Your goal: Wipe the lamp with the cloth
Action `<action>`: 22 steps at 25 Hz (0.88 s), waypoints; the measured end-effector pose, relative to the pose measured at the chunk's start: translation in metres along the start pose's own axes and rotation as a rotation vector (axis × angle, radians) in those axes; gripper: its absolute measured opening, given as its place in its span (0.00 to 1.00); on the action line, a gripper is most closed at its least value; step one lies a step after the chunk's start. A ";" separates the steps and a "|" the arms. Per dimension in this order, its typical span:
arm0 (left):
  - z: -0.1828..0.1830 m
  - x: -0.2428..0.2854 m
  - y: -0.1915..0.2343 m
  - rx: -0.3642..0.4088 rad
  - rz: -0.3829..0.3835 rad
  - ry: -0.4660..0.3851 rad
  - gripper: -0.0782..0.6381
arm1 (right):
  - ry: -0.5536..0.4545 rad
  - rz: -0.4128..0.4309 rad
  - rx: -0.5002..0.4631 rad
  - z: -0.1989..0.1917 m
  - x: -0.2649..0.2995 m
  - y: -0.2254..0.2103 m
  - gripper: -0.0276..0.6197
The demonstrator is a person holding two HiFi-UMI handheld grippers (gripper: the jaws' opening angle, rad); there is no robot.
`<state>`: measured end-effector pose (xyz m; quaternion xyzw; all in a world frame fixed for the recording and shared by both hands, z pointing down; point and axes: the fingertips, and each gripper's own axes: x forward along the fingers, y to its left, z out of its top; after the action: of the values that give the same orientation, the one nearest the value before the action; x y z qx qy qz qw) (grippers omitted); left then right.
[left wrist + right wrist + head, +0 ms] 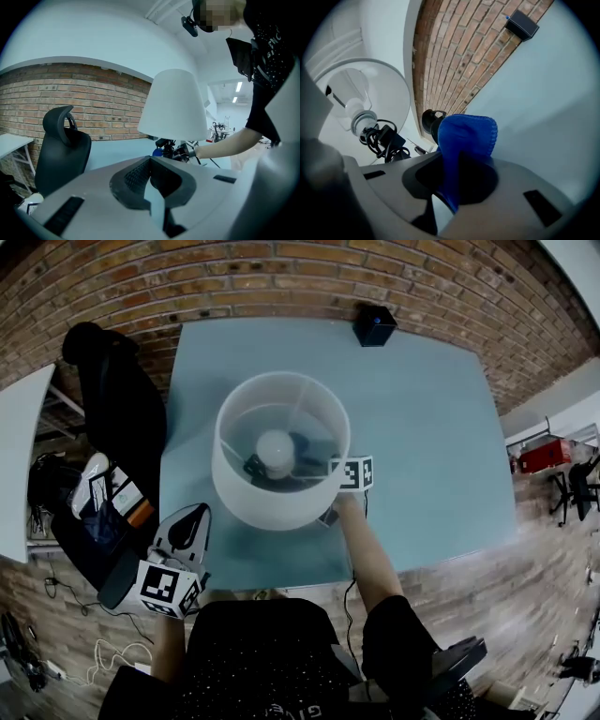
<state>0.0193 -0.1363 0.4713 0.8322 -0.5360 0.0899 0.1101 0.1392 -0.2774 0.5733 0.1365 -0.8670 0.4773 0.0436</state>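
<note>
One lamp [234, 493] on the worktop [431, 427]; the right gripper [458, 176] clamps one blue cloth [466, 136], the left gripper [152, 180] sits with fingers closed, empty.

A lamp [246, 498] with a white shade stands in the middle of the pale blue table [431, 418]. The right gripper [352, 473] is just beside the shade's right rim. The left gripper [192, 519] is at the table's near-left corner.

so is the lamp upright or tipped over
Upright: the lamp stands straight, and the head view looks straight down onto its bulb.
</note>
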 end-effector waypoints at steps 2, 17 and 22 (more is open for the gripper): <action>0.000 0.003 -0.001 0.000 -0.005 0.000 0.12 | 0.030 -0.051 0.031 0.002 0.000 -0.009 0.16; 0.015 0.006 -0.014 -0.049 -0.060 -0.106 0.12 | -0.290 -0.526 -0.280 -0.001 -0.170 0.020 0.16; 0.023 -0.003 -0.023 -0.065 -0.072 -0.148 0.12 | -0.396 -0.628 -0.560 -0.015 -0.188 0.093 0.16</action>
<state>0.0398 -0.1304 0.4466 0.8512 -0.5151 0.0067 0.1003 0.2930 -0.1812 0.4669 0.4639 -0.8708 0.1534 0.0547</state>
